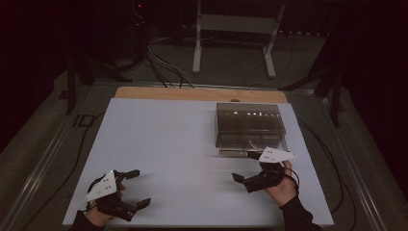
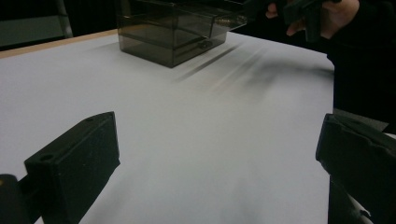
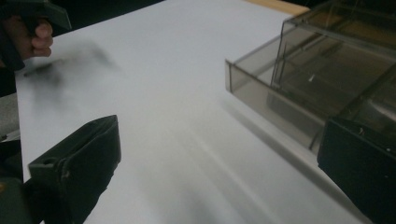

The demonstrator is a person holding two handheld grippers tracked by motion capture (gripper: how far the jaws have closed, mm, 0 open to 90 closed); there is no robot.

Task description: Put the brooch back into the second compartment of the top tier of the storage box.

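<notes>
One drawer (image 1: 251, 143) open toward person

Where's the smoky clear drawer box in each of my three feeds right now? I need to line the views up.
High view: the drawer box sits right of centre on the white table, just beyond the right gripper.
Left gripper view: drawer box top centre.
Right gripper view: drawer box upper right, drawer pulled partly out.
Shared landmark: the table's wooden far edge.
</notes>
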